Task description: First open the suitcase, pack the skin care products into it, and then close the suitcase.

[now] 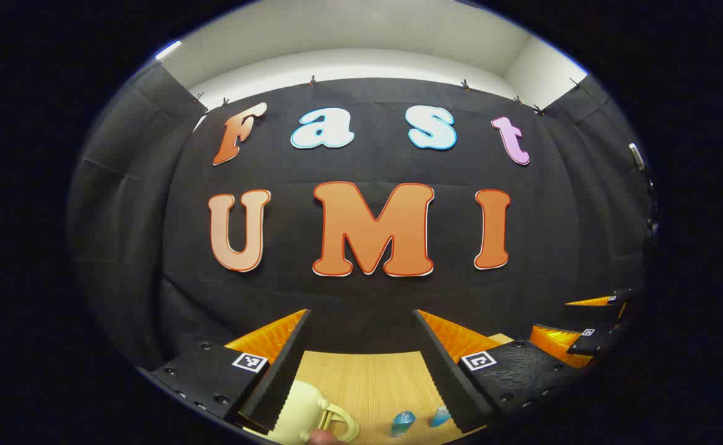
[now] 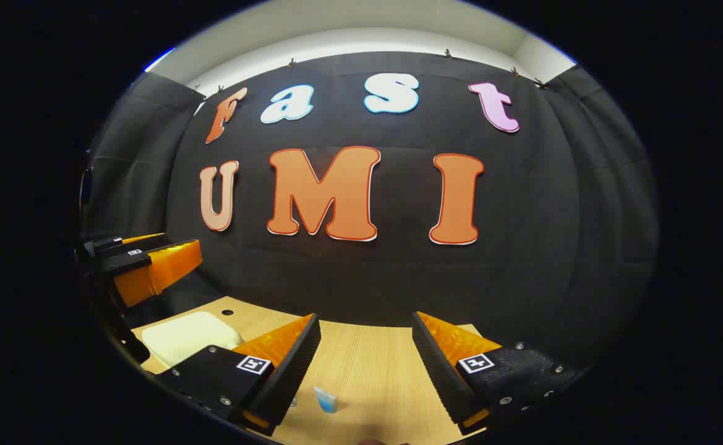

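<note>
In the left gripper view, a cream suitcase (image 1: 296, 411) with a looped handle (image 1: 339, 423) lies shut on the wooden table (image 1: 367, 377), low between my fingers. Two small blue skin care bottles (image 1: 402, 424) (image 1: 440, 416) stand just right of it. My left gripper (image 1: 361, 315) hangs open above the table with nothing in it. In the right gripper view, the suitcase (image 2: 188, 337) is at the left, and one blue bottle (image 2: 325, 399) stands low between the fingers. My right gripper (image 2: 366, 318) is open and holds nothing.
The black cloth wall stands close behind the table's far edge. The right gripper (image 1: 574, 321) shows at the right of the left gripper view. The left gripper (image 2: 163, 256) hovers at the left of the right gripper view, above the suitcase. A small round hole (image 2: 227, 312) marks the tabletop.
</note>
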`<move>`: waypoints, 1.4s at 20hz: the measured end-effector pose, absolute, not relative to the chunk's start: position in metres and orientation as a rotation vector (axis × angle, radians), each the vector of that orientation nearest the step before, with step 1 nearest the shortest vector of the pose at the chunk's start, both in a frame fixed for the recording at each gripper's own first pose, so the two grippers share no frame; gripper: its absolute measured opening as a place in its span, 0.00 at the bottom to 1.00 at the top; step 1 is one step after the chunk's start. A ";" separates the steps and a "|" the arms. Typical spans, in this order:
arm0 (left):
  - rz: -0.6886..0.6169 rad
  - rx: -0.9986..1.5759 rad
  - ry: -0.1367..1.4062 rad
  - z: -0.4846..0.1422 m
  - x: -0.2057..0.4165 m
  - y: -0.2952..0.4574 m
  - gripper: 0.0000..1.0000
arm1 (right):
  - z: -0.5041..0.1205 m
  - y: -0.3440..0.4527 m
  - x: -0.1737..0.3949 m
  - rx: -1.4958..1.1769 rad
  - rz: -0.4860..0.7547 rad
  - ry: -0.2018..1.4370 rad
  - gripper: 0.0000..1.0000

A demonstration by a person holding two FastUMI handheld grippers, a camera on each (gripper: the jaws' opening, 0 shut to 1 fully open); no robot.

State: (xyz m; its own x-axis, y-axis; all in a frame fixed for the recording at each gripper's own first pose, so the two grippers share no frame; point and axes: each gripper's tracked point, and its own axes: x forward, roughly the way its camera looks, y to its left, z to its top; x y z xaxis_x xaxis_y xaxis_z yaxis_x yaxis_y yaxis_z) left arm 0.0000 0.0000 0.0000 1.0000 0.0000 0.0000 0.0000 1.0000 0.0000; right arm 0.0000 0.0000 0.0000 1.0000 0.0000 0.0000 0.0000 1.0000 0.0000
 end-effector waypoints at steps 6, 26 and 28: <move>-0.054 -0.021 0.051 -0.018 0.024 0.010 0.98 | 0.005 0.013 0.010 -0.017 -0.031 -0.002 0.94; 0.000 0.125 -0.024 0.000 0.053 0.041 0.99 | 0.011 0.036 0.036 -0.039 0.029 0.022 0.94; -0.001 0.120 -0.004 -0.013 0.053 0.040 0.99 | 0.008 0.031 0.039 -0.033 0.016 0.024 0.94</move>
State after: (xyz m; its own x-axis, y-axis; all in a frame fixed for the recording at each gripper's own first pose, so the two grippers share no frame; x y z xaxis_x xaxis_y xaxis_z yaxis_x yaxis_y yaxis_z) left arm 0.0529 0.0396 -0.0129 1.0000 -0.0014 0.0035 0.0010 0.9928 0.1198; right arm 0.0395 0.0306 0.0083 0.9996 0.0157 -0.0246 -0.0165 0.9993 -0.0325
